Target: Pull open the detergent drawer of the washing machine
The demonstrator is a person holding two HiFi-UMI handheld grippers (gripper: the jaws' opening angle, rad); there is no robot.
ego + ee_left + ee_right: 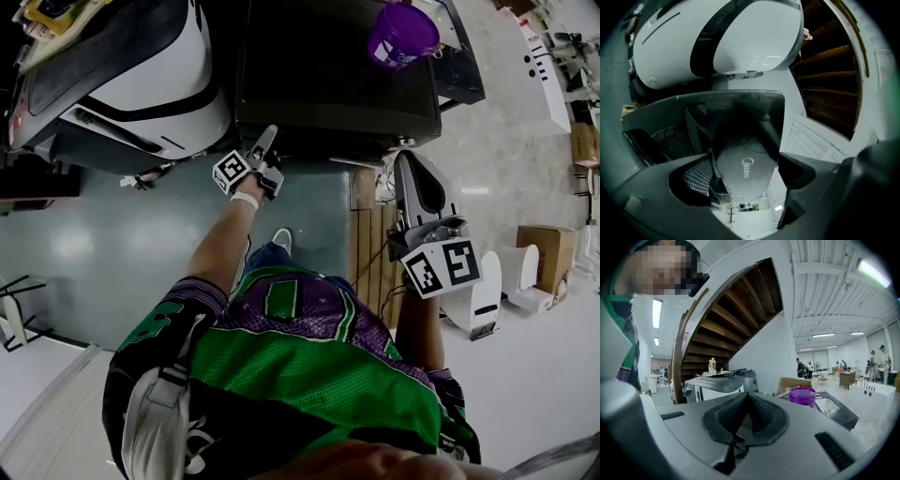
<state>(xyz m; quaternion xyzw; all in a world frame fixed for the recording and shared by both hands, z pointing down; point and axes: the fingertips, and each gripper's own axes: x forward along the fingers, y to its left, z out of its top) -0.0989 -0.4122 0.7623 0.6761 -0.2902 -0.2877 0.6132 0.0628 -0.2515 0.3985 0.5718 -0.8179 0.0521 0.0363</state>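
The dark washing machine [337, 84] stands ahead of me, seen from above. My left gripper [267, 141] reaches to its upper front left corner. In the left gripper view the grey detergent drawer [743, 161], marked Midea, sits between the two jaws of the left gripper [745, 174]. The ribbed left pad [699, 176] and the right finger [799, 171] close on its sides. My right gripper [419, 187] is held back beside my body, pointing away from the machine. Its ribbed fingertips meet in the right gripper view [747, 397], with nothing between them.
A purple cup [403, 33] stands on the machine's top. A white and black appliance [122, 75] sits to the left. Wooden stairs [726, 315] rise behind, a cardboard box [548, 248] and white parts [492, 300] lie on the floor to the right.
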